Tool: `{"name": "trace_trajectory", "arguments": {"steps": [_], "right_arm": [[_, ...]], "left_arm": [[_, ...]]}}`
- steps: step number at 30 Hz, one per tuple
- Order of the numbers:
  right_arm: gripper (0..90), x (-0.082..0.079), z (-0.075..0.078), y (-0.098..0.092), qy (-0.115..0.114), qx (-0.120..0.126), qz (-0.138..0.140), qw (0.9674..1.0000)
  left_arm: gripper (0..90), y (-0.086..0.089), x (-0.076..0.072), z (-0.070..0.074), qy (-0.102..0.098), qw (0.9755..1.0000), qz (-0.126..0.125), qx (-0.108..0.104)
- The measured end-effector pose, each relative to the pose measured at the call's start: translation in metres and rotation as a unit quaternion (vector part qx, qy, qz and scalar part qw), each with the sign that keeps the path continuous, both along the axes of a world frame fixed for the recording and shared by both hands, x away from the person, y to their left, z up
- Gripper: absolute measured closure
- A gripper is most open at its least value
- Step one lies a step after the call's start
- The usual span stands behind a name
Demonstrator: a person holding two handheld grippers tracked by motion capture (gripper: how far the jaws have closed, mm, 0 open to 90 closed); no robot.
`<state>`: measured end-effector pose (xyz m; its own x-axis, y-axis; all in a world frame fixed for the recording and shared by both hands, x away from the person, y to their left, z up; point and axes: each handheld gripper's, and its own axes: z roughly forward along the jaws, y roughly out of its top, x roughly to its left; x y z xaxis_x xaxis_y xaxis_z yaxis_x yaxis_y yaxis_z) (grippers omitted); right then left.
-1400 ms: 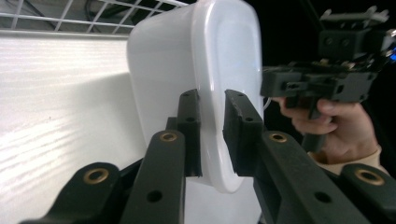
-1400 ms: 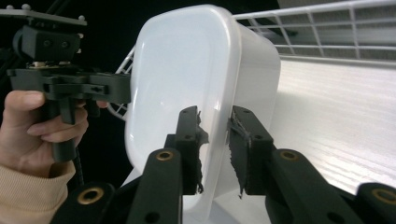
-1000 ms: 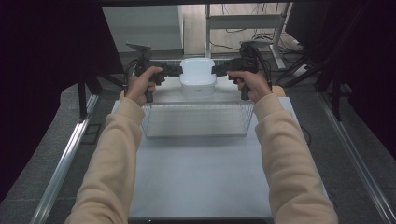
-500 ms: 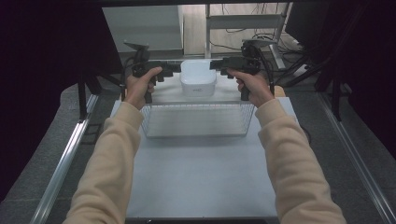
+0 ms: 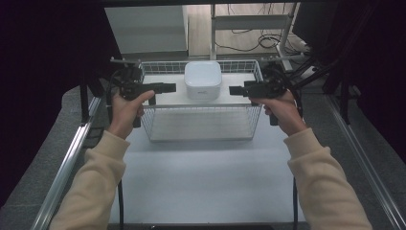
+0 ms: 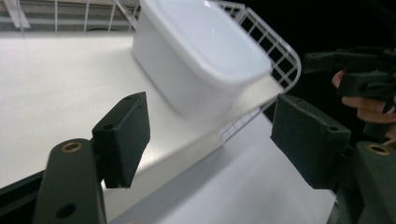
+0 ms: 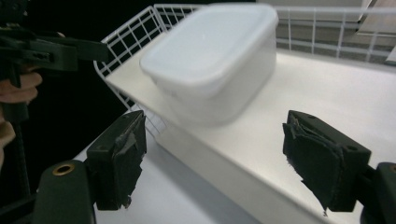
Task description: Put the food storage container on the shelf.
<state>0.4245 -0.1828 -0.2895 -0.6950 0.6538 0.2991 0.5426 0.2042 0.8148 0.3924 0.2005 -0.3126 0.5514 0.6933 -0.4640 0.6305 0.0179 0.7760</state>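
A white lidded container (image 5: 203,79) rests on a white shelf at the far side of a wire basket (image 5: 201,106). My left gripper (image 5: 168,87) hovers over the basket's left edge and points right at the container. My right gripper (image 5: 234,90) mirrors it from the right edge. In the left gripper view the container (image 6: 201,51) lies ahead of the left gripper (image 6: 215,140), whose jaws stand wide apart with nothing between them. The right gripper view shows the container (image 7: 215,60) beyond the open right gripper (image 7: 215,154). Neither gripper touches it.
The basket stands on a white tabletop (image 5: 206,182) with metal rails (image 5: 67,163) along both sides. Dark curtains close in left and right. Cables and a metal frame (image 5: 249,21) lie beyond the table. The opposite gripper (image 6: 355,70) shows far right in the left gripper view.
Both grippers have drawn back from the container's sides, moving apart and toward the person. The container stays in place on the shelf.
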Motion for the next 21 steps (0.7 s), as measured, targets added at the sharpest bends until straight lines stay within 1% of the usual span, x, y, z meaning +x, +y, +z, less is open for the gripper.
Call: {"name": "trace_trajectory", "arguments": {"steps": [4,7,10,11,12,15,16,17,19,21], "right_arm": [[20.8,-0.021,-0.016,-0.017,-0.018,-0.009,-0.001,0.9998],[20.6,-0.037,-0.030,-0.029,-0.030,-0.014,-0.006,0.9994],[20.4,-0.053,-0.045,-0.039,-0.038,-0.022,-0.014,0.9989],[20.4,-0.058,-0.050,-0.042,-0.041,-0.026,-0.016,0.9987],[20.2,-0.065,-0.057,-0.046,-0.043,-0.030,-0.019,0.9984],[19.7,-0.078,-0.072,-0.054,-0.047,-0.033,-0.023,0.9981],[19.7,-0.082,-0.077,-0.057,-0.046,-0.032,-0.026,0.9981],[19.7,-0.086,-0.083,-0.060,-0.047,-0.031,-0.028,0.9980],[19.6,-0.093,-0.094,-0.066,-0.044,-0.029,-0.030,0.9981],[19.7,-0.099,-0.106,-0.071,-0.042,-0.033,-0.039,0.9978]], "left_arm": [[26.1,-0.005,-0.023,-0.013,-0.019,0.9994,-0.012,0.028],[25.3,-0.010,-0.044,-0.025,-0.035,0.9980,-0.018,0.050],[24.7,-0.013,-0.060,-0.038,-0.044,0.9968,-0.020,0.065],[24.4,-0.013,-0.067,-0.044,-0.046,0.9960,-0.021,0.073],[24.2,-0.013,-0.072,-0.047,-0.050,0.9957,-0.020,0.076],[24.1,-0.011,-0.087,-0.063,-0.051,0.9953,-0.018,0.079],[24.2,-0.009,-0.092,-0.069,-0.049,0.9955,-0.016,0.080],[24.1,-0.008,-0.096,-0.075,-0.049,0.9951,-0.015,0.085],[24.1,-0.004,-0.105,-0.086,-0.051,0.9949,-0.006,0.087],[24.6,0.000,-0.111,-0.099,-0.043,0.9948,-0.003,0.092]]}}
